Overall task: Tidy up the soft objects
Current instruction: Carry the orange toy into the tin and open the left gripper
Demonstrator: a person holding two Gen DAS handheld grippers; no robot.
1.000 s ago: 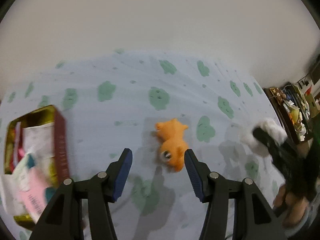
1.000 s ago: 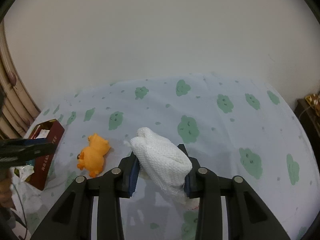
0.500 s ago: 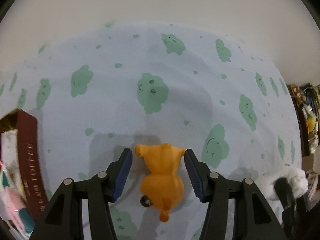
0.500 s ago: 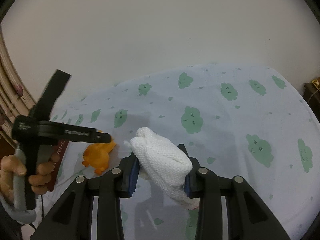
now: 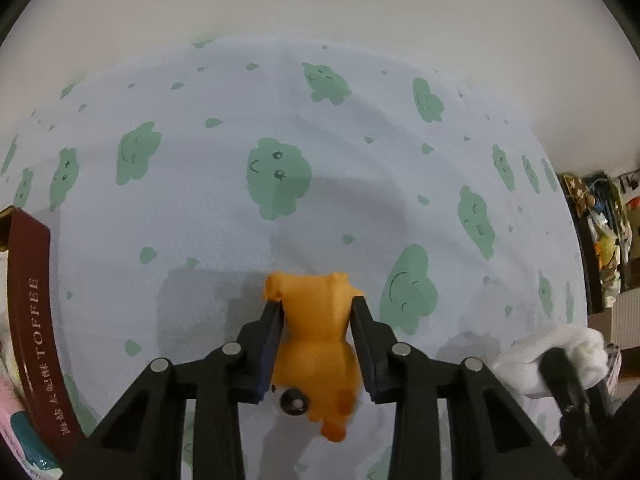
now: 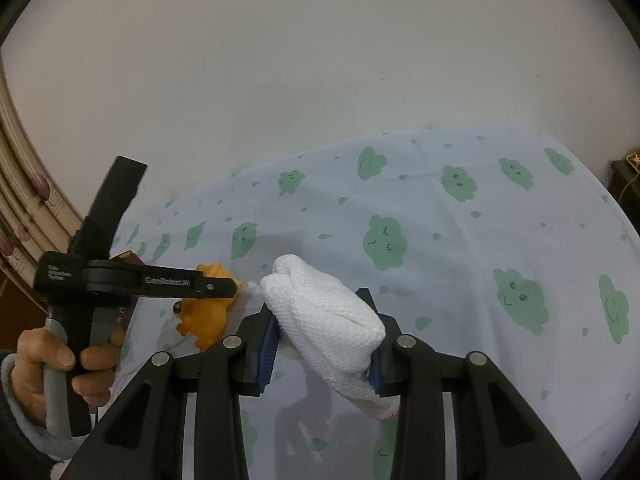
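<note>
Left fingers point(image 5: 273, 322) just closed, clamping orange plush toy point(image 5: 316, 344) on cloud-print sheet point(image 5: 280, 128), right of red toffee box point(image 5: 30, 320). Right gripper point(image 6: 320, 344) clamped on white knit cloth point(image 6: 326, 320), further right of the box.

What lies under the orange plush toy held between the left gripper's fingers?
The orange plush toy rests on the cloud-print sheet; its grey shadow shows beside it. The patch directly beneath is covered by the toy.
</note>
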